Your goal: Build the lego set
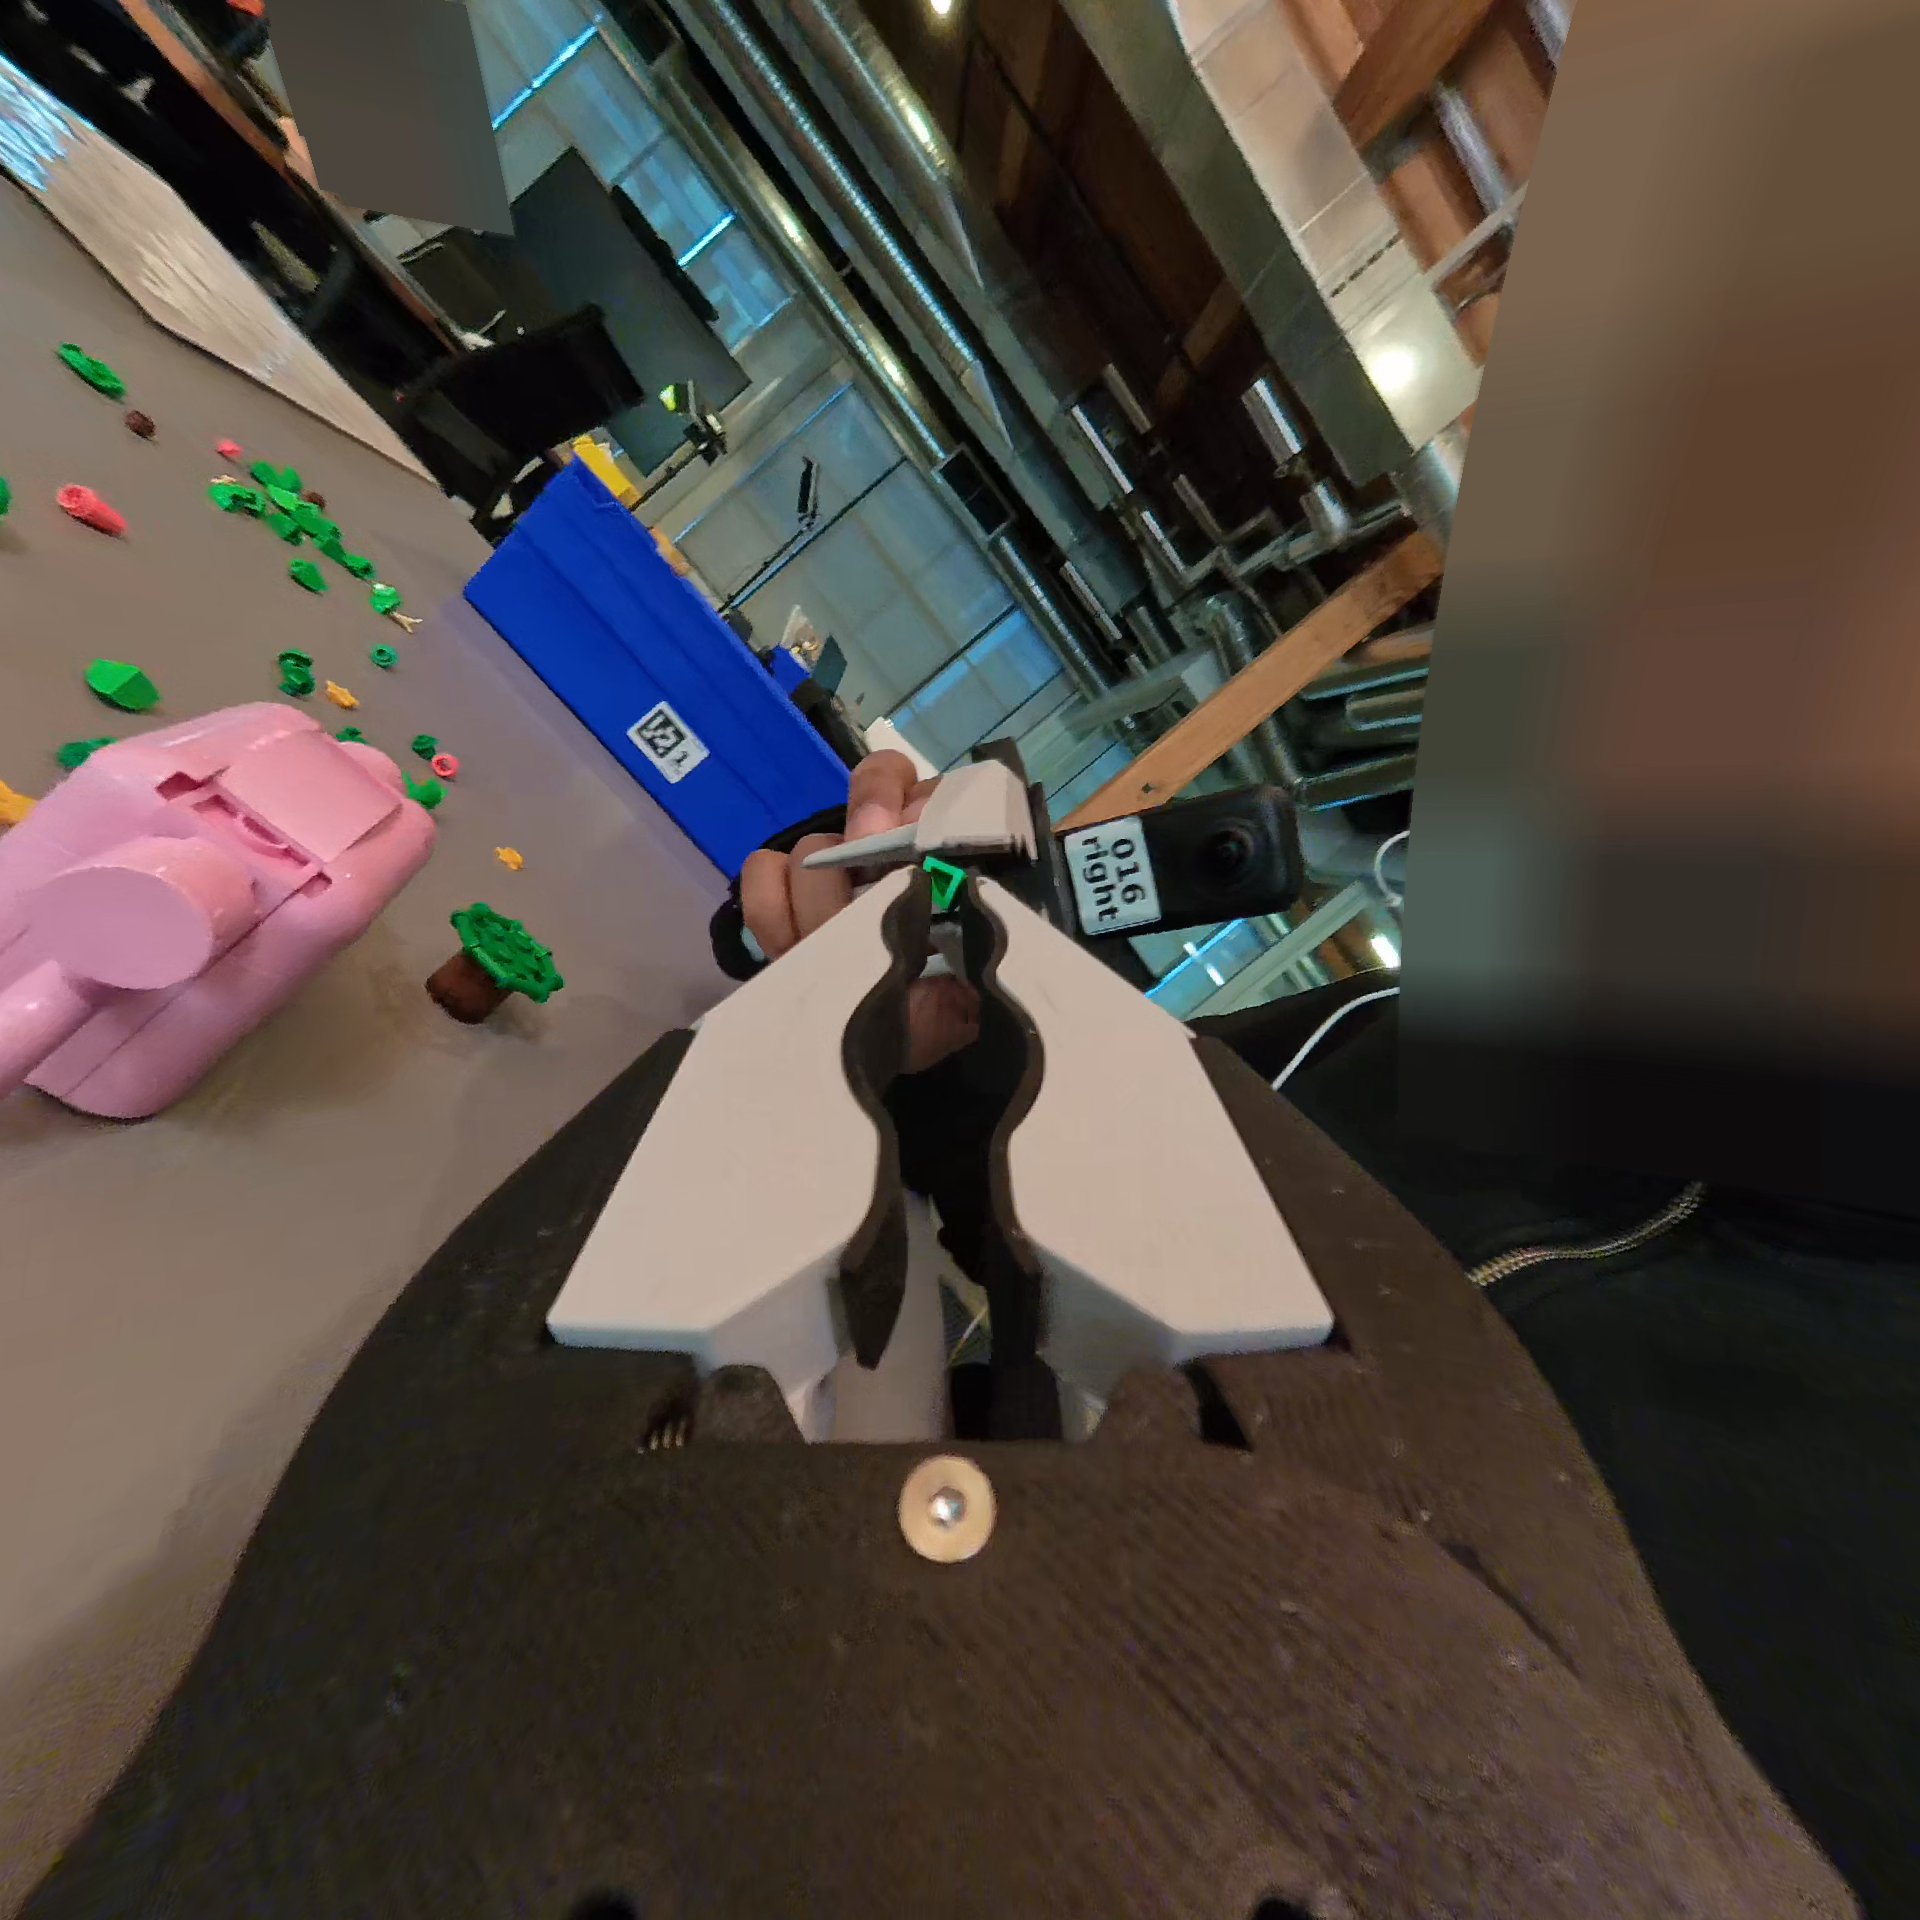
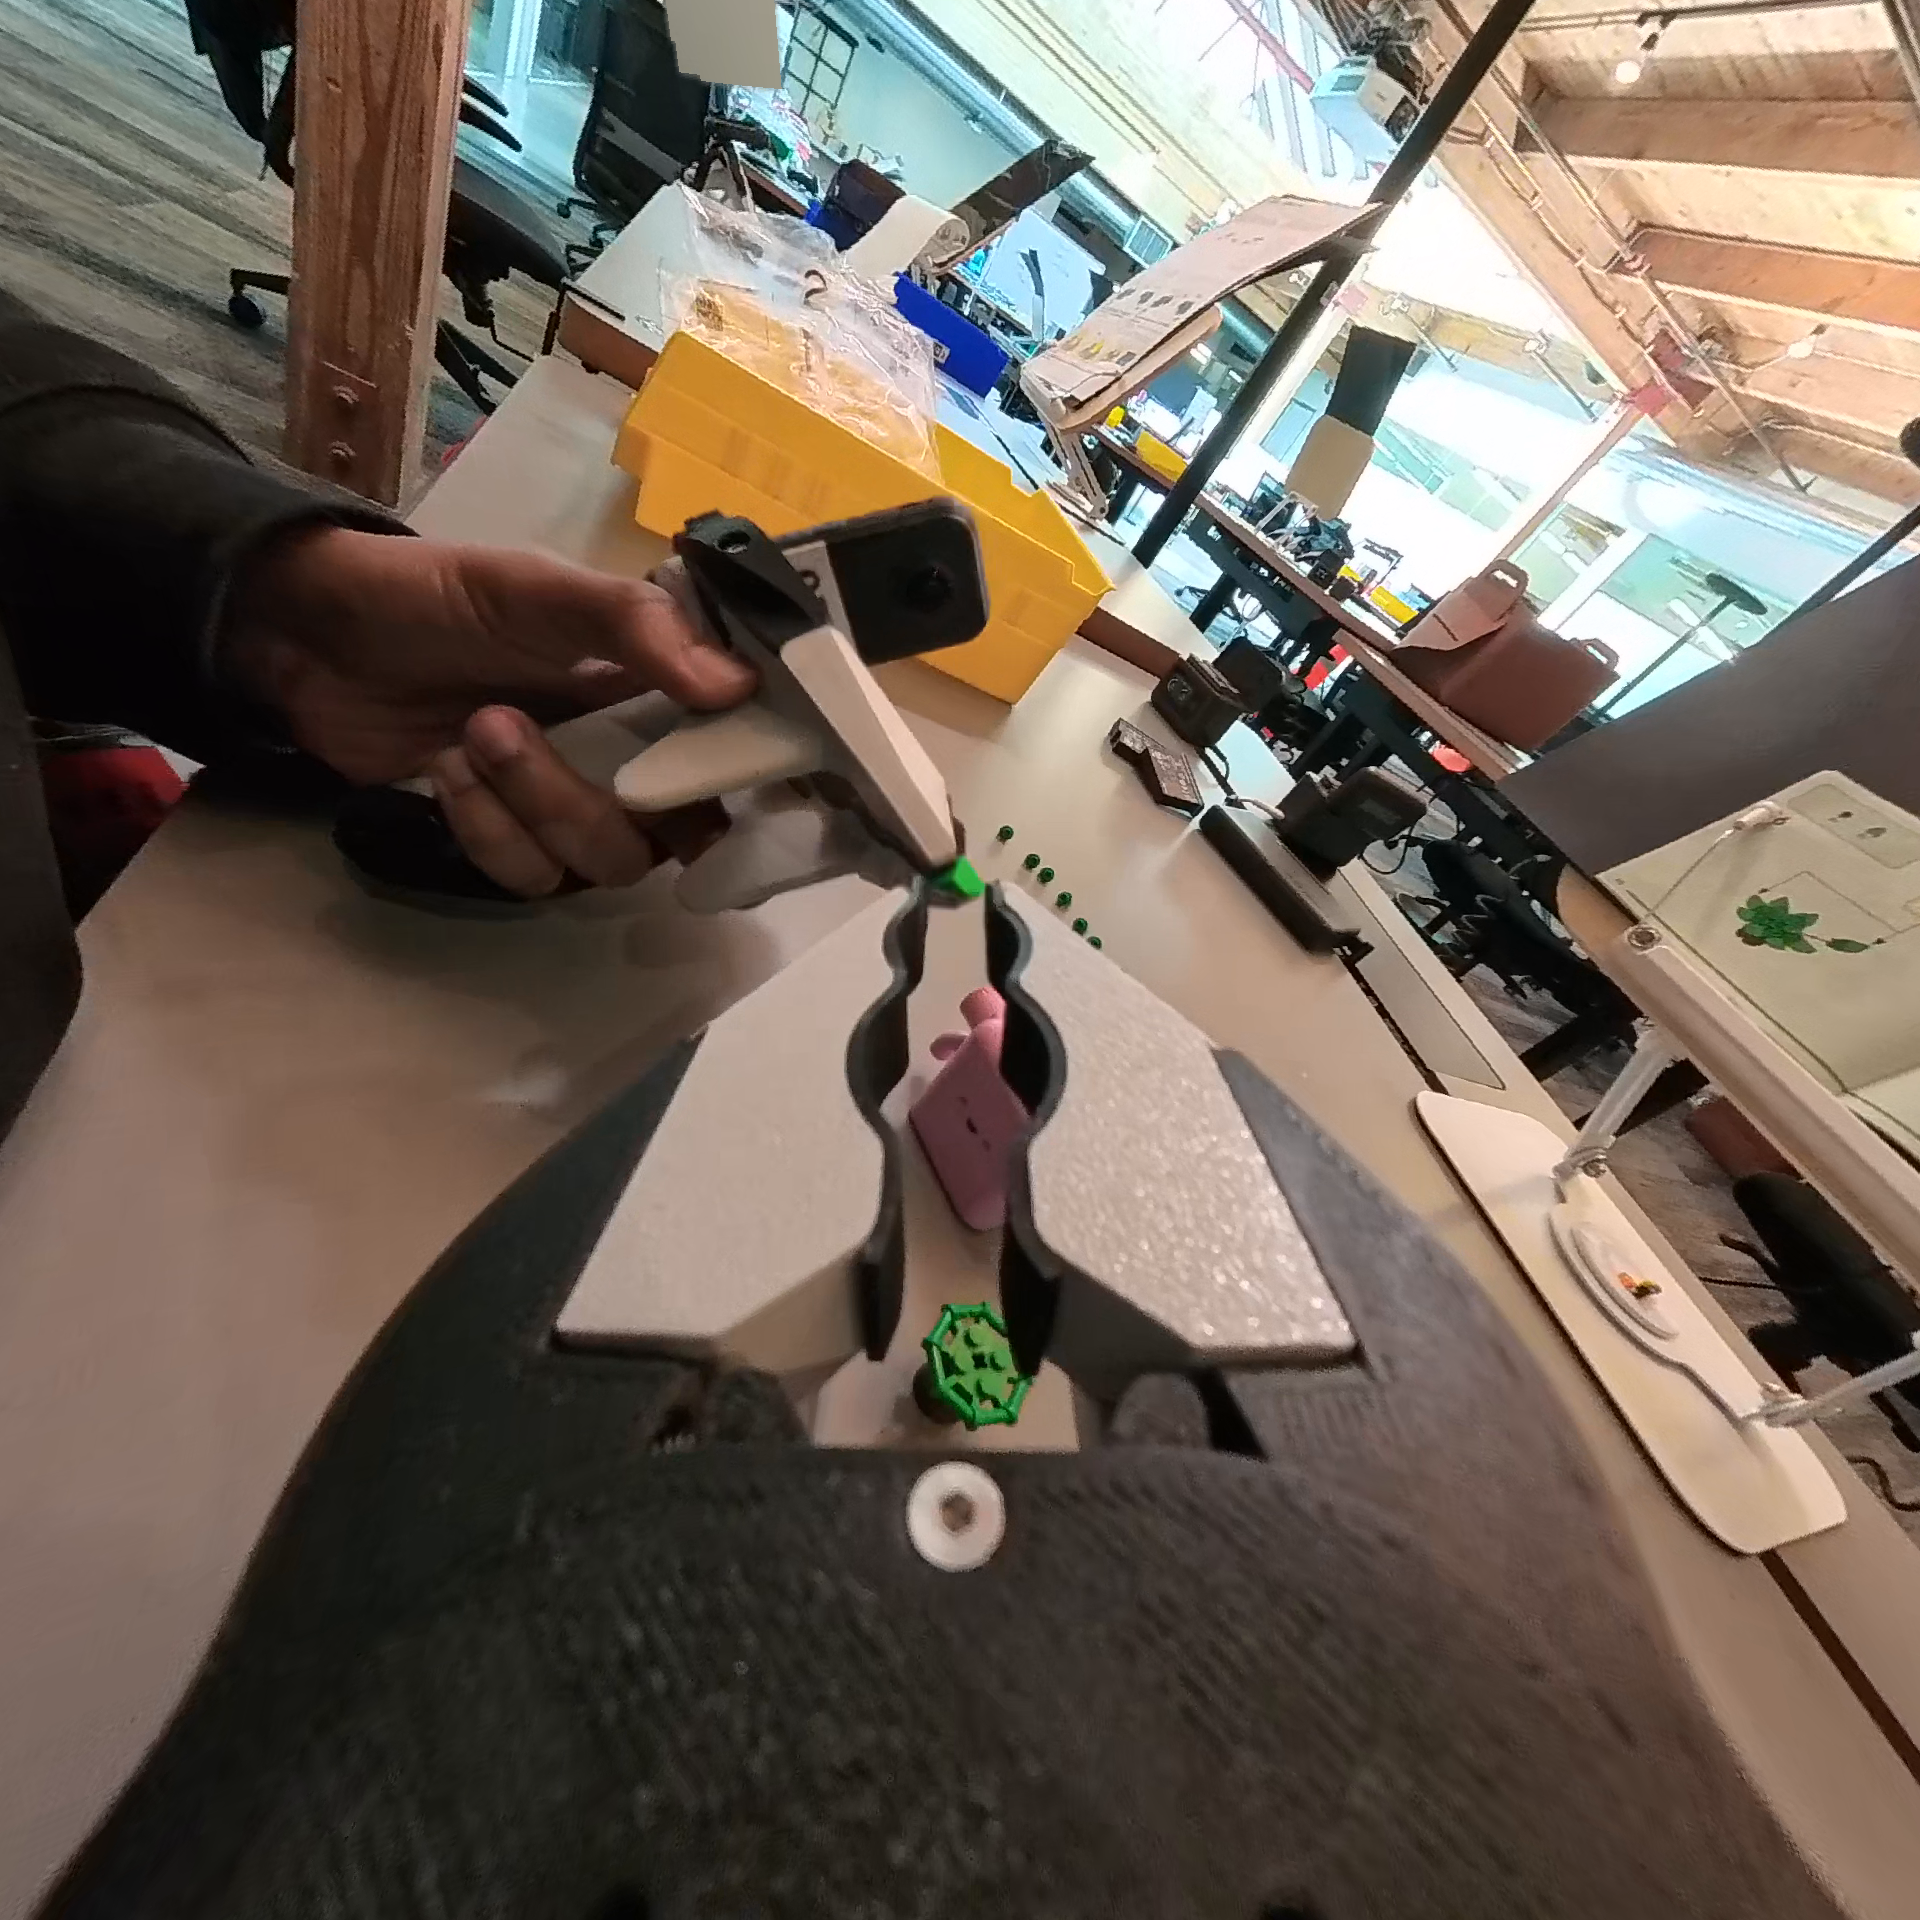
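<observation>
Yellow bin (image 2: 831,499), upper centre of the right wrist view, holds clear plastic bags (image 2: 821,301); a blue bin (image 2: 951,322) behind it, contents unreadable. Blue bin (image 1: 655,665), centre left of the left wrist view, stands at the table's far edge, interior hidden. Left gripper (image 1: 940,902): tips closed on a small green piece (image 1: 943,885), centre of frame. Right gripper (image 2: 951,904): tips nearly together, meeting the same green piece (image 2: 956,878) from the opposite side; whether it clamps the piece cannot be told. Each view shows the other gripper tip-to-tip with its own, a hand (image 2: 499,675) on the handle. Grey table (image 1: 312,1195) fills the left of the left wrist view; bare surface lies lower left, below a large pink piece (image 1: 197,894). Loose green pieces (image 1: 291,520) scatter across the upper left, with a red piece (image 1: 91,509) and small orange bits among them. Small tree (image 1: 499,961) with brown trunk stands just right of the pink piece, near the left gripper's fingers. In the right wrist view the table edge runs down the right side; a white stand base (image 2: 1621,1299) sits along it, carrying an instruction sheet (image 2: 1787,935). A row of tiny green studs (image 2: 1049,883) lies just beyond the tips.
</observation>
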`<state>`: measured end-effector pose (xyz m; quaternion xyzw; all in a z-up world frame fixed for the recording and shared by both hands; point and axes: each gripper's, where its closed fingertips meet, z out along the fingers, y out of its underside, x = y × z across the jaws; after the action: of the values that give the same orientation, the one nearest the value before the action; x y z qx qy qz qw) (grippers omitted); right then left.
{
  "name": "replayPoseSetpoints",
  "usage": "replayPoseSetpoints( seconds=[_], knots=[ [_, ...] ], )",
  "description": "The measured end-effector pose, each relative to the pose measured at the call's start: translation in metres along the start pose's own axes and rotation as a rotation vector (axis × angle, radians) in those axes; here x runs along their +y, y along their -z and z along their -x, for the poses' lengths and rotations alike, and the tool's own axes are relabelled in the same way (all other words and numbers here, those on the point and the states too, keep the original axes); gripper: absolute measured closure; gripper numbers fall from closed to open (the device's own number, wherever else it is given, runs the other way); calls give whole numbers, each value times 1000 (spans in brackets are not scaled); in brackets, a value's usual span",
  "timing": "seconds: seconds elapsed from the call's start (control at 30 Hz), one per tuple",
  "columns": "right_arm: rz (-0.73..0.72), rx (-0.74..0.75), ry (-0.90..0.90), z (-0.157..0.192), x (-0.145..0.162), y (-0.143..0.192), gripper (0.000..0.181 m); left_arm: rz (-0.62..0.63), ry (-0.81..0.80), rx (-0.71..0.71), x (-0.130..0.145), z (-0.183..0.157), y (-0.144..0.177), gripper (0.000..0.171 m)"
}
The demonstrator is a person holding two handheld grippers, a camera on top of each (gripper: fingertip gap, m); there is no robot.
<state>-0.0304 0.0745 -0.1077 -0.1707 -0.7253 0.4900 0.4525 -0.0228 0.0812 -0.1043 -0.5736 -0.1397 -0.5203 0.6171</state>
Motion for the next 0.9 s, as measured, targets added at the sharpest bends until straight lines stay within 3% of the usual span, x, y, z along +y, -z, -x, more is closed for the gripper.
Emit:
replayPoseSetpoints(
  seconds=[0.17, 0.4, 0.9],
  knots=[
    [-20, -23, -72, -1, -1, 1, 172, -12, 1, 21, 0, -2, -1, 171],
    [-30, -41, -81, 1, -3, 1, 172, 10, -77, -48, 1, 1, -3, 171],
    [-29, -30, -79, -1, -5, 2, 173, 5, -106, -35, 0, -4, -5, 171]
  ],
)
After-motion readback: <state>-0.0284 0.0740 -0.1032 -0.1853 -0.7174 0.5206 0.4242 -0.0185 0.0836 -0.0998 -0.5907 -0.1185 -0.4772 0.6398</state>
